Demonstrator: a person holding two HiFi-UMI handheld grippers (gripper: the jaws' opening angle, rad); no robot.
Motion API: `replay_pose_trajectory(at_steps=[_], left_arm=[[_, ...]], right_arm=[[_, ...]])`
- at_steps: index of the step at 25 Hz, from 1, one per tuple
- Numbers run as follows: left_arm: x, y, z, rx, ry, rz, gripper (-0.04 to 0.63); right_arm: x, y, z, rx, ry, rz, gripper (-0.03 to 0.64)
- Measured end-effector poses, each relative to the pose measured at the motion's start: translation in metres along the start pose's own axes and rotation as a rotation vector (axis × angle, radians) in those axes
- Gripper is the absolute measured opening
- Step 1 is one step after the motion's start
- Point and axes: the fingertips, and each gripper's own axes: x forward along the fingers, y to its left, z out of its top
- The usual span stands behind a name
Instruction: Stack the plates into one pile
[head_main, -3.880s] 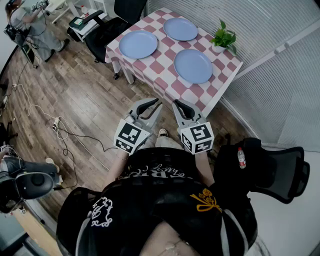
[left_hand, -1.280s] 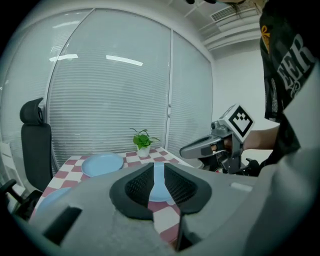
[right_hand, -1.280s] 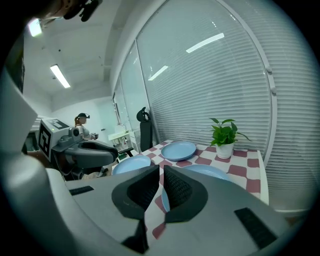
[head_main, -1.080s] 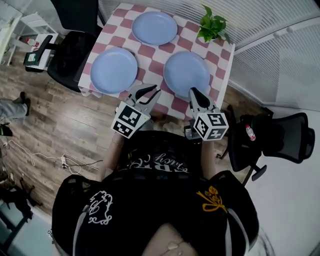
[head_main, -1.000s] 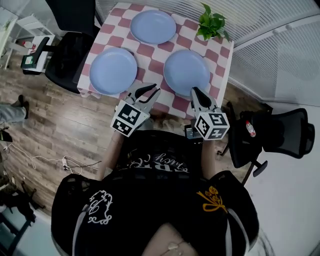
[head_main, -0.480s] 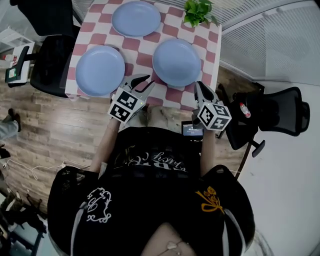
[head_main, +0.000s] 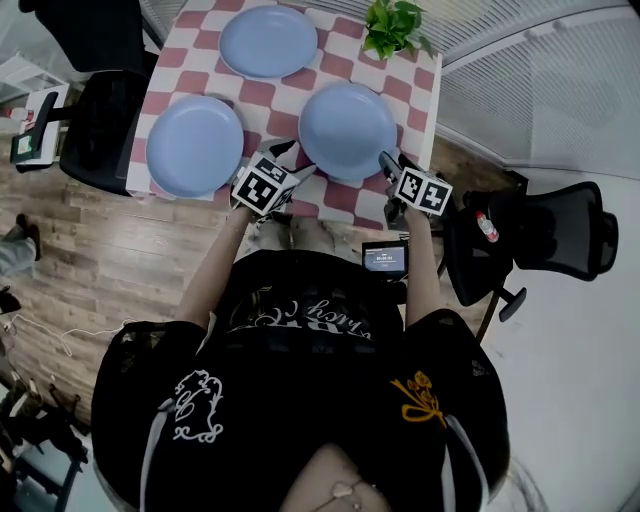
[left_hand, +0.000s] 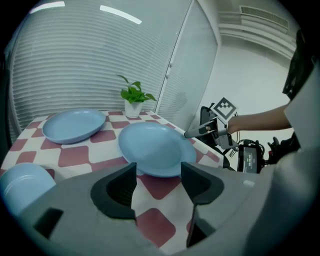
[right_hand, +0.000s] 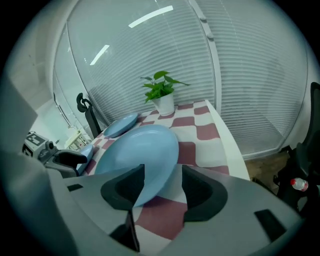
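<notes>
In the head view each tool's marker cube covers much of its jaws, so the gripper views tell their state. The left tool has its dark, ribbed jaws spread, and they have just been opening. The near rim of the nearest plate shows at the mouth of the gap, and the pads do not press on it. The right tool is likewise spread after just opening. The same plate's rim runs down into its gap, close to the jaw on that view's left, and whether it touches that jaw cannot be told. The tools flank this plate at the near side of the table, the left tool at its left edge and the right tool at its right edge.

All three plates are round, smooth and pale blue, shallow with a gently raised rim. They lie apart from one another on a red-and-white checked cloth. The left plate sits by the table's left edge and is cut off by the tool's grey body in the left gripper view. The far plate lies toward the back.

At the far right corner stands a potted plant. Its white pot, hidden under the leaves from above, holds green leafy stems.

A black mesh office chair stands to the right, with a red-capped bottle at its near side, the label too small to read. A small dark screen shows below the table edge, its figures illegible.
</notes>
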Motion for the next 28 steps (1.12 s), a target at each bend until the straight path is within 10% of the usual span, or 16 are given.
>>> replay_pose_trajectory(at_steps=[19, 28], left_arm=[[0.053, 0.019, -0.016, -0.172, 0.071, 0.037, 0.299], [-0.002, 0.024, 0.008, -0.208, -0.075, 0.140, 0.299]], right_arm=[[0.022, 0.000, -0.021, -0.072, 0.088, 0.063, 0.149], [0.004, 0.048, 0.031, -0.154, 0.002, 0.137, 0.135]])
